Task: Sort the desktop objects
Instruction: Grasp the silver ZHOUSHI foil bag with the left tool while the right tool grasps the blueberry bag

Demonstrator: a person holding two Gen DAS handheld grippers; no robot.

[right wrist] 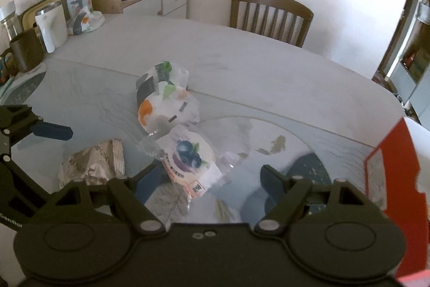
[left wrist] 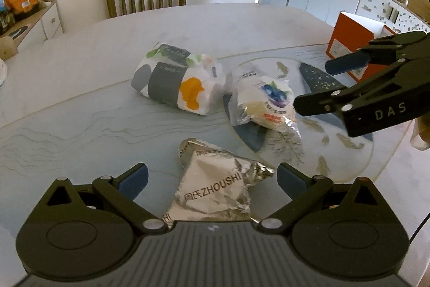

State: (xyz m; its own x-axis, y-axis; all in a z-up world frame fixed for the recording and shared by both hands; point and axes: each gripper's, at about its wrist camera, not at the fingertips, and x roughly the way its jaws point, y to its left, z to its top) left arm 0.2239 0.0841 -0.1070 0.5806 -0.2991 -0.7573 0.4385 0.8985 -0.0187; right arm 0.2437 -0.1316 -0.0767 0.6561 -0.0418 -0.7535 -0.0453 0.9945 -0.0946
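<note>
1. Left gripper (left wrist: 211, 178) sits low over the pale oval table (left wrist: 80, 66), jaws spread wide either side of the crinkled silver foil snack bag (left wrist: 215, 192), not pinching it.
2. Right gripper (right wrist: 208, 180) is also spread wide, hovering over the clear-wrapped blueberry bread packet (right wrist: 189, 160), which lies just right of the foil bag.
3. The white tissue pack with orange and grey blobs (left wrist: 174, 78) lies beyond the foil bag.
4. The open orange cardboard box (left wrist: 352, 45) stands far right of the foil bag.
</note>
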